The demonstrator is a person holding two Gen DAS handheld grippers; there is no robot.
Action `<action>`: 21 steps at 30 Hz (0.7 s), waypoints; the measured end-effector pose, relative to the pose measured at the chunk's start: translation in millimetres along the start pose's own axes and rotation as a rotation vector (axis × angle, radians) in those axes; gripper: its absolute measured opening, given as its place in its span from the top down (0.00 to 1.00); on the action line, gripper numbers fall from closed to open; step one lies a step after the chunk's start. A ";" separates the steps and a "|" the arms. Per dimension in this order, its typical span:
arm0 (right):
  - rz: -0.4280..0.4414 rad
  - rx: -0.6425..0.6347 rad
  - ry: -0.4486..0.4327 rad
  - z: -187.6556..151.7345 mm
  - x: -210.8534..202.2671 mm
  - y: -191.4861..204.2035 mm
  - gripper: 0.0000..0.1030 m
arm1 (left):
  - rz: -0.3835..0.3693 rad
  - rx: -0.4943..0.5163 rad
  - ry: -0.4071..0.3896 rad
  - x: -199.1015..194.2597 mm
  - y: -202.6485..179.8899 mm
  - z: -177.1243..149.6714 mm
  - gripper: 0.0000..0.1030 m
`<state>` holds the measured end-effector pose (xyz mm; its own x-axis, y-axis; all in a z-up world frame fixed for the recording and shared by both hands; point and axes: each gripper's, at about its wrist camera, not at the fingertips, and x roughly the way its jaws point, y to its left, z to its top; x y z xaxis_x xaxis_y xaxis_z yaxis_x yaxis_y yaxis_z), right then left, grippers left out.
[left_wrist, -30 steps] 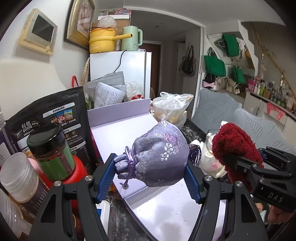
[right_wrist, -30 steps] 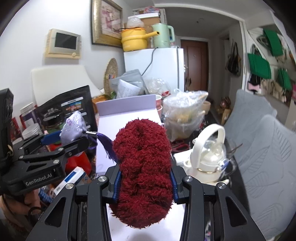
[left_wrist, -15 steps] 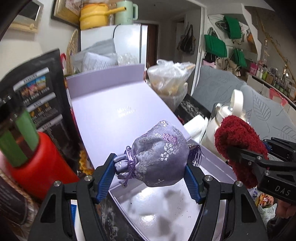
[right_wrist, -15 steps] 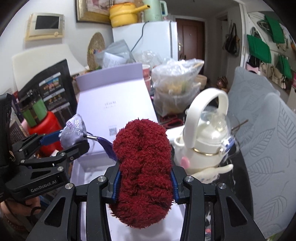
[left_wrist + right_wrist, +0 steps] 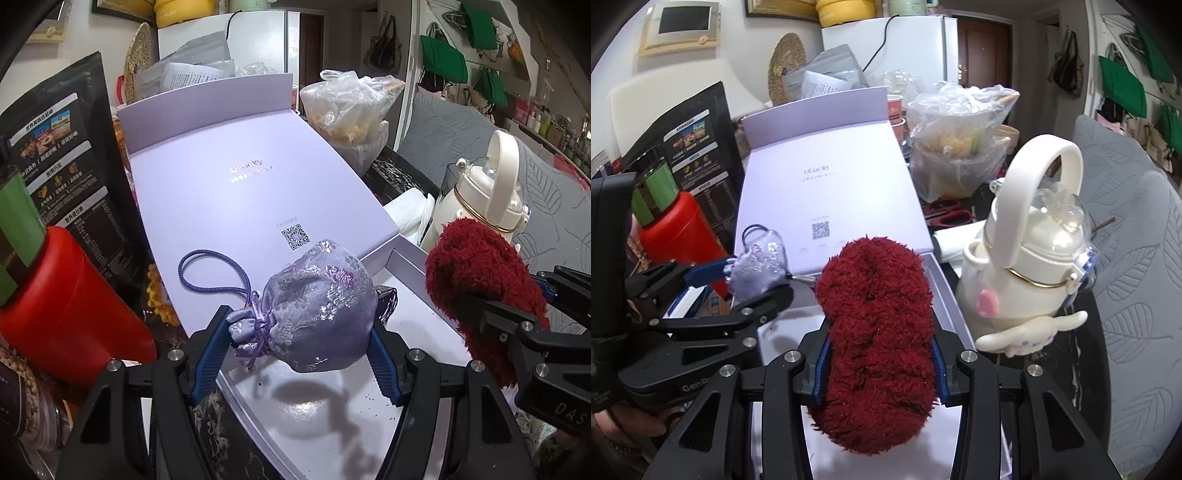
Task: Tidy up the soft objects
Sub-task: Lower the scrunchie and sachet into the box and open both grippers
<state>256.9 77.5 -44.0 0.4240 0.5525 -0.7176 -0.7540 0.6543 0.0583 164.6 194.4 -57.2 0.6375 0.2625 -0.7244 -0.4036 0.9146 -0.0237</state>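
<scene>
My left gripper [image 5: 295,347] is shut on a lilac brocade drawstring pouch [image 5: 317,310], held just above the white floor of an open lilac gift box [image 5: 332,417]; the pouch's cord loop lies on the box lid [image 5: 236,192]. My right gripper [image 5: 879,350] is shut on a dark red fluffy bundle [image 5: 875,332], hanging over the same box's tray [image 5: 945,295]. In the left wrist view the red bundle [image 5: 480,273] and right gripper [image 5: 502,314] sit at the right; in the right wrist view the pouch [image 5: 759,269] and left gripper [image 5: 738,280] sit at the left.
A red canister [image 5: 62,295] with a green-labelled jar on top and a black snack bag [image 5: 62,147] crowd the box's left. A white kettle-shaped bottle [image 5: 1030,266] stands close on the right. A plastic bag of food [image 5: 956,140] lies behind, a grey sofa [image 5: 1137,258] beyond.
Both grippers have sunk and tipped downward toward the open box, each keeping its load. The pouch's cord loop now rests on the lid.
</scene>
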 end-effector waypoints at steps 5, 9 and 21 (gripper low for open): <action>-0.026 -0.010 0.011 0.0 1.4 2.2 0.51 | 0.025 0.001 0.034 6.5 -2.8 1.1 0.29; -0.060 -0.004 0.026 0.1 3.3 -0.3 0.50 | 0.068 -0.002 0.095 15.5 -3.5 -0.4 0.28; -0.093 0.003 0.024 -0.8 -2.6 -5.1 0.36 | 0.094 -0.006 0.096 10.9 -2.7 -3.2 0.21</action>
<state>259.3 72.3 -42.9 0.4802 0.4767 -0.7363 -0.7102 0.7039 -0.0074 170.5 193.7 -67.2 0.5312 0.3157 -0.7862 -0.4622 0.8857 0.0434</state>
